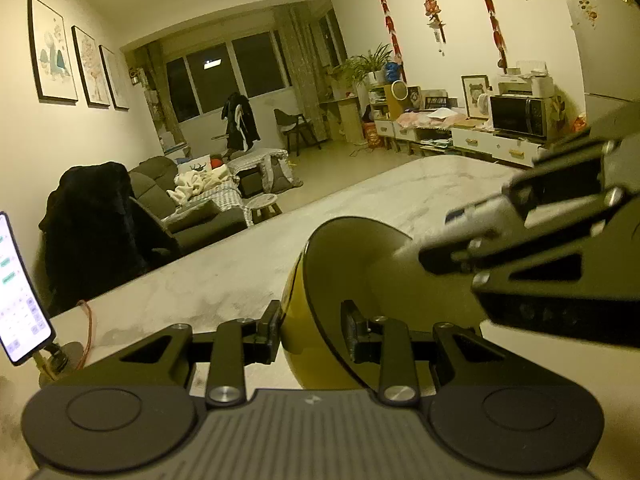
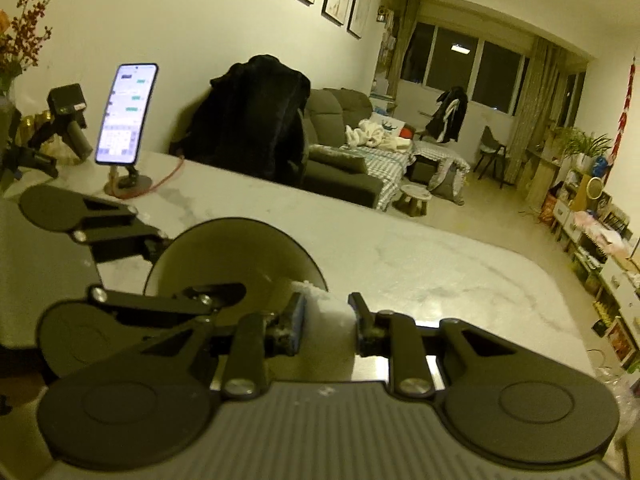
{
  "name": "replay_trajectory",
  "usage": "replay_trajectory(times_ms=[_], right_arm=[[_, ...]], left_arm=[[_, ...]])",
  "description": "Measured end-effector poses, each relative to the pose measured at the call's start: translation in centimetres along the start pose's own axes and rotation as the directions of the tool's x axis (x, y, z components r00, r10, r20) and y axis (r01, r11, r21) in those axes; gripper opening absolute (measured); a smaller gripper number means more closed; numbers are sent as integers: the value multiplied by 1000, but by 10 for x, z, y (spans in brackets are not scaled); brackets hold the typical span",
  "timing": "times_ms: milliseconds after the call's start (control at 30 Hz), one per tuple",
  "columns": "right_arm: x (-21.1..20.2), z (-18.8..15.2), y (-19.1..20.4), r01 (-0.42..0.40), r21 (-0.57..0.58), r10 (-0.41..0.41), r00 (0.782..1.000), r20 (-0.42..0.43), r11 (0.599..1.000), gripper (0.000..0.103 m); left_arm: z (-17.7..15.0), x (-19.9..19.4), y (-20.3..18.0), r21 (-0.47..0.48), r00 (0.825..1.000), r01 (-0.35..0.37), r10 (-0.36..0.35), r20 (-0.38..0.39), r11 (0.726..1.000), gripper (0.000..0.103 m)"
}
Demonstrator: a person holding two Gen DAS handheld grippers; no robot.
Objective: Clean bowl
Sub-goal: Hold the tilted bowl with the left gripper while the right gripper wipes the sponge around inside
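Note:
A yellow bowl [image 1: 316,316] with a dark inside is tilted on its side over the white marble table [image 1: 224,276]. My left gripper [image 1: 310,334] is shut on its rim, one finger outside and one inside. My right gripper [image 2: 326,322] is shut on a white wad of tissue [image 2: 330,316] at the bowl's [image 2: 236,252] near rim. In the left wrist view the right gripper [image 1: 448,236] reaches into the bowl from the right with the tissue against the inner wall. The left gripper [image 2: 160,246] holds the bowl's left edge in the right wrist view.
A phone on a stand [image 2: 126,114] with an orange cable stands at the table's far left, beside a small camera on a tripod [image 2: 68,120]. A chair draped with a black coat [image 2: 248,120] is behind the table. The marble table [image 2: 440,280] extends right.

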State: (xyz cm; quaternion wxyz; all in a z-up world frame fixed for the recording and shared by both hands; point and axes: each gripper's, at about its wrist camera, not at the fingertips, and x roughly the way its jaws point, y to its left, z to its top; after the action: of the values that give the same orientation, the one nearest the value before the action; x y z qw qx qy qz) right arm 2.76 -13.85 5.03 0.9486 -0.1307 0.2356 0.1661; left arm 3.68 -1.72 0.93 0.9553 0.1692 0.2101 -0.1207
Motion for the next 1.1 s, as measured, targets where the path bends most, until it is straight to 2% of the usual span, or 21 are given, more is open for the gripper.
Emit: replay_trajectory(times_ms=[300,600,900,1033,1100], right_arm=[[4,-16,-5,-16,30,17,999,-46,999,26],[-4,1,-8,25,-16,-25,1000,17,1000,25],[5,-15,-16,-2,30,4,999,-36,1000,26],[7,-16,-10,-16,22,17,999,-45,1000,26],[7,-17,-6,-9,8,10,999,-49,1000,28]], left_arm=[[-3,3,-6,8,1000,6,-6,1,1000,31],[4,4,-8,18,1000,7,-7,9,1000,31],[-3,6,-11,-1,1000,-4,4,8,1000,33],[-7,4,-2,-98,1000,-10,9,-9,995,20],[-7,1,0,-105,1000,-18,17,-10,994,17]])
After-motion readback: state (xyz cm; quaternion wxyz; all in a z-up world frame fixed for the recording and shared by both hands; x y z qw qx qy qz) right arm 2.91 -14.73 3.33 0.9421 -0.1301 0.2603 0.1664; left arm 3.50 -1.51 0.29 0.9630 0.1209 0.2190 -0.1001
